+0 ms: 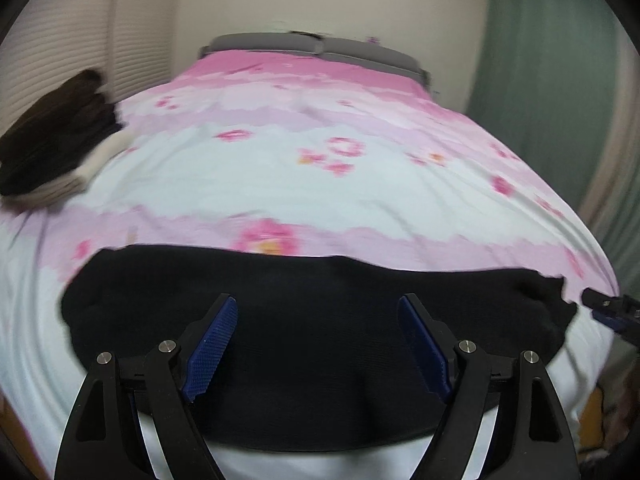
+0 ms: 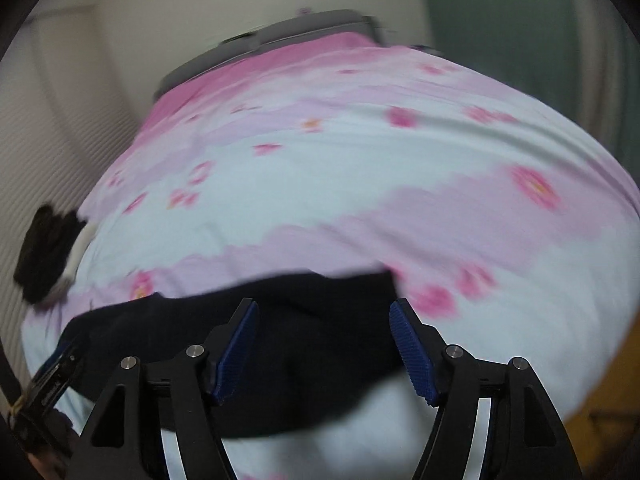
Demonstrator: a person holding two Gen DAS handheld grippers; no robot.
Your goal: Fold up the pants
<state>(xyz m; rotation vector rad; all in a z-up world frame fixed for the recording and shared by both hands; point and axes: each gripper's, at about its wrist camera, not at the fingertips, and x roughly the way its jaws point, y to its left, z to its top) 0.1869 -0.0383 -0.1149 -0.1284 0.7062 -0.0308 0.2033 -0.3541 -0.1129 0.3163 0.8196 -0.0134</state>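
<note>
Black pants (image 1: 312,320) lie folded in a wide band across the near end of the bed, also showing in the right wrist view (image 2: 304,344). My left gripper (image 1: 318,312) is open and empty, just above the middle of the pants. My right gripper (image 2: 323,316) is open and empty over the pants' right end; its tip shows at the far right of the left wrist view (image 1: 608,308). The left gripper's body shows at the lower left of the right wrist view (image 2: 52,392).
The bed has a pink and pale blue floral sheet (image 1: 320,168). A stack of folded dark and white clothes (image 1: 56,140) sits at the bed's left edge by the wall. Grey pillows (image 1: 312,46) lie at the far end. A green curtain (image 1: 560,80) hangs on the right.
</note>
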